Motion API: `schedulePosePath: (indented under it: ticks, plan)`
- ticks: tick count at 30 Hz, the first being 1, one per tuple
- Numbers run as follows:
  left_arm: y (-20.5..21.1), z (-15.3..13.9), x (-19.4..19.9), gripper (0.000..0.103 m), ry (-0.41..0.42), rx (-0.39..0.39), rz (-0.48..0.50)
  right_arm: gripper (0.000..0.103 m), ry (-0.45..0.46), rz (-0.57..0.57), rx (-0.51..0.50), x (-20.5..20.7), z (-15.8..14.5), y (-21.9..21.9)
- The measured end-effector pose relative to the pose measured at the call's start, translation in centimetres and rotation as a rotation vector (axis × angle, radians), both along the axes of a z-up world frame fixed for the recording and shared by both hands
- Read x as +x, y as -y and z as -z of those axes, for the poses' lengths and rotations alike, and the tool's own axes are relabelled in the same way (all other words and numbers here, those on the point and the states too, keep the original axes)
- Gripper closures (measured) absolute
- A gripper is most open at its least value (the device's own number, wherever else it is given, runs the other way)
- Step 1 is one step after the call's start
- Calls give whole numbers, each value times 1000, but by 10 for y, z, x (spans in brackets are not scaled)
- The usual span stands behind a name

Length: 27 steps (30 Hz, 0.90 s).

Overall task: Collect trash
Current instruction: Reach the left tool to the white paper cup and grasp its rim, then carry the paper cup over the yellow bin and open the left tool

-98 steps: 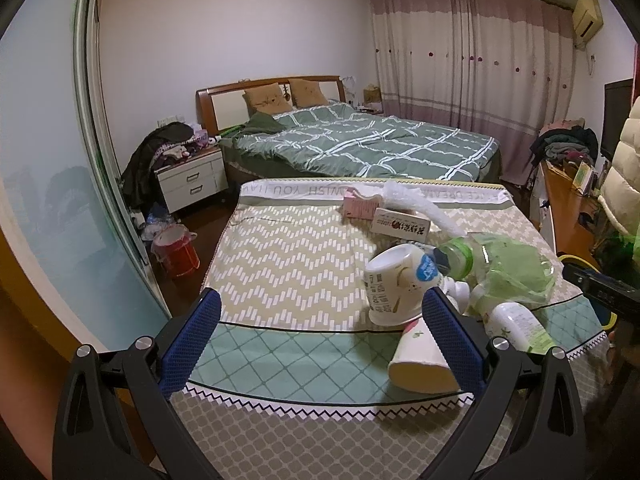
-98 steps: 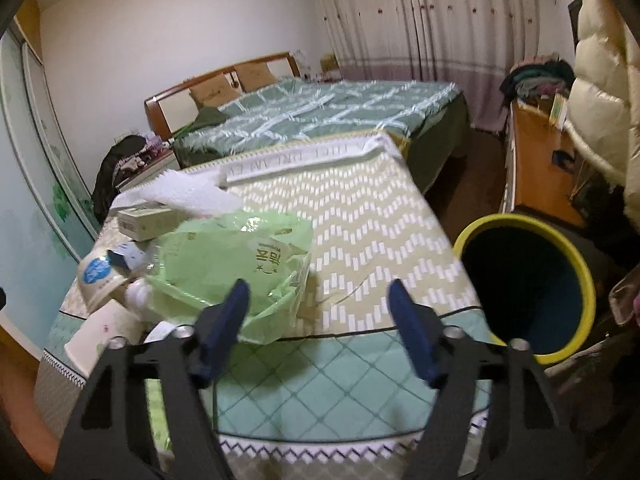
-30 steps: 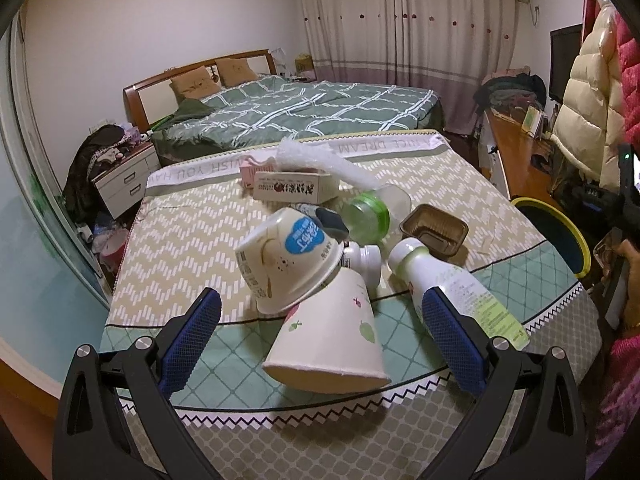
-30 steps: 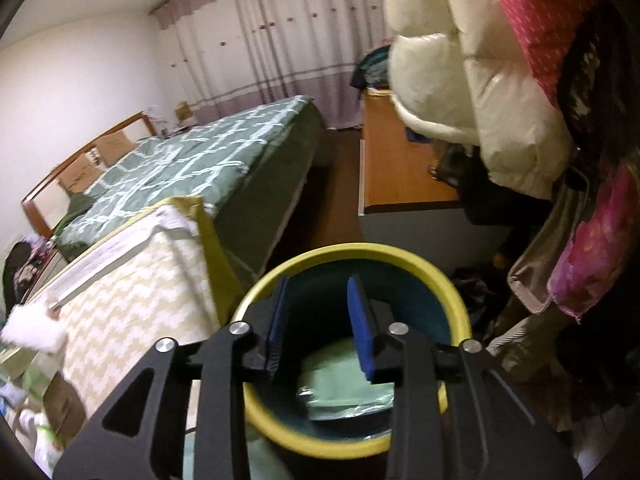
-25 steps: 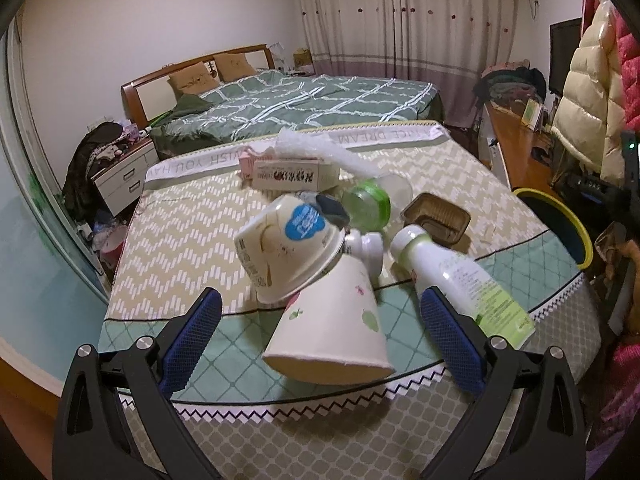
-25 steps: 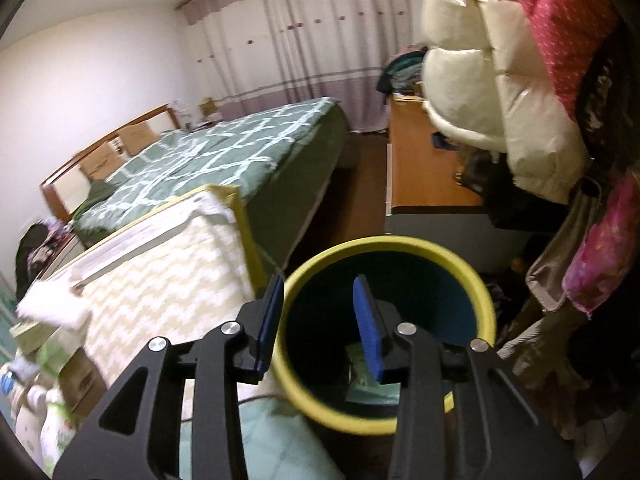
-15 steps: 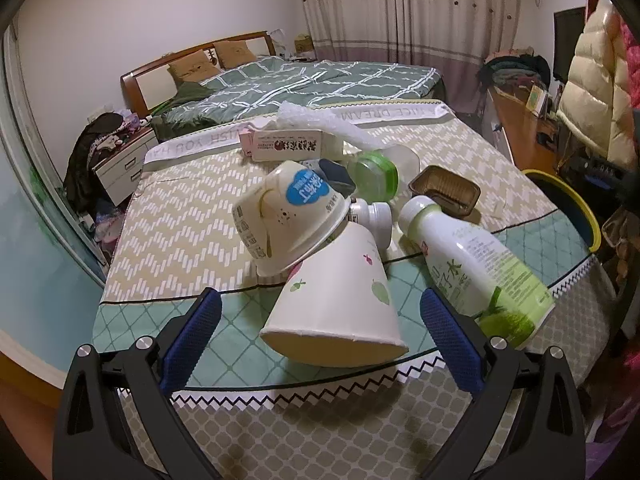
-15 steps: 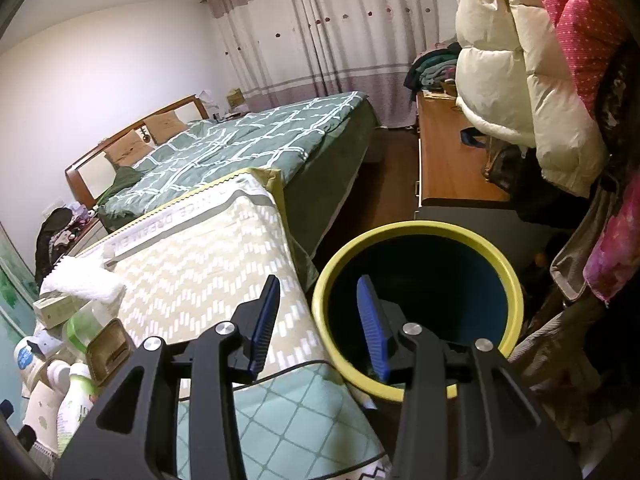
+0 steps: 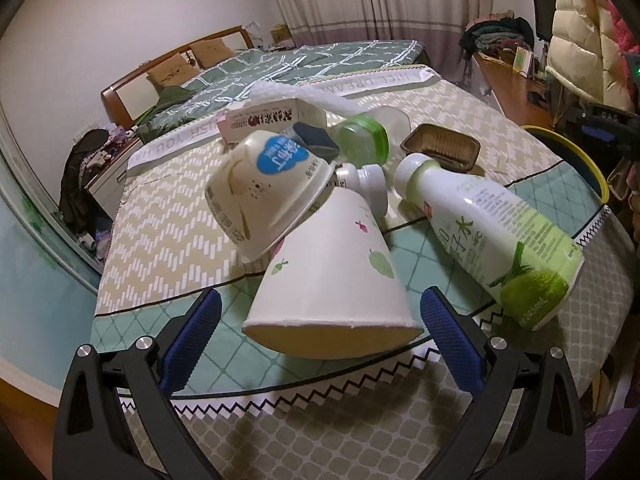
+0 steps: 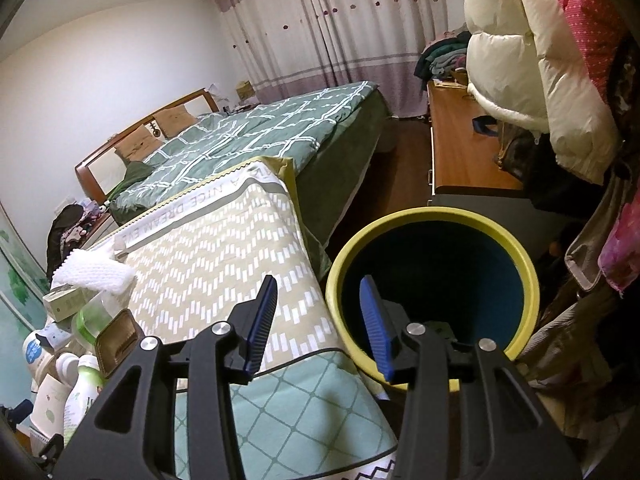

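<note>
Left claw agape flanking paper cup, right claw parted, seemingly empty, over bin rim

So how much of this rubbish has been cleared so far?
Barely started, judging by the table. The right tool hangs open and empty by the yellow-rimmed bin, whose inside is too dark to check. In hand: nothing, though the left tool is open around the paper cup. Left: that cup, the yogurt tub, green-label bottle, brown tray, carton and more.
</note>
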<state>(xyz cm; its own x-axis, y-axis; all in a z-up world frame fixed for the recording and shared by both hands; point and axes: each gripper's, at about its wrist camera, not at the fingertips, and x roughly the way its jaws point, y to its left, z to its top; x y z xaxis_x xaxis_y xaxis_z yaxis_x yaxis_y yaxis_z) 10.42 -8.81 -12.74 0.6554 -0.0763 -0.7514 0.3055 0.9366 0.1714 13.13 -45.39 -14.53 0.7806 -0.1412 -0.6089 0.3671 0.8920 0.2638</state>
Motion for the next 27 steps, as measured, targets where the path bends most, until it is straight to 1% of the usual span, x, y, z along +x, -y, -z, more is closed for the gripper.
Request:
schedulePosePath:
  ticks: [2,3,4,5,10,13,18,22,27]
  plan:
    - [0,2,1,5,-3,-2,0,61,1,-2,1,0,1,0]
    - [0,3,1,7,-7,-6,2,61,1,-3,2,0,0,-1]
    - [0,4,2,14,-14,-13,6,61,1,-4,2,0,0,-1]
    - [-1,5,2,19,-24,-21,11,61,1,-4,3,0,0,0]
    - [-4,-2,-2,31,-34,-59,45,62,3,-11,6,0,0,0]
    - [-8,-10,-9,34,-48,-89,74,61,8,-15,9,-2,-1,-1]
    - [-12,-24,-26,35,-38,-97,98,61,18,-18,13,-5,-4,-1]
    - [-12,-36,-38,35,-8,-104,109,61,27,-21,15,-8,-6,-1]
    - [-7,-48,-44,36,30,-90,114,62,39,-22,19,-13,-9,1]
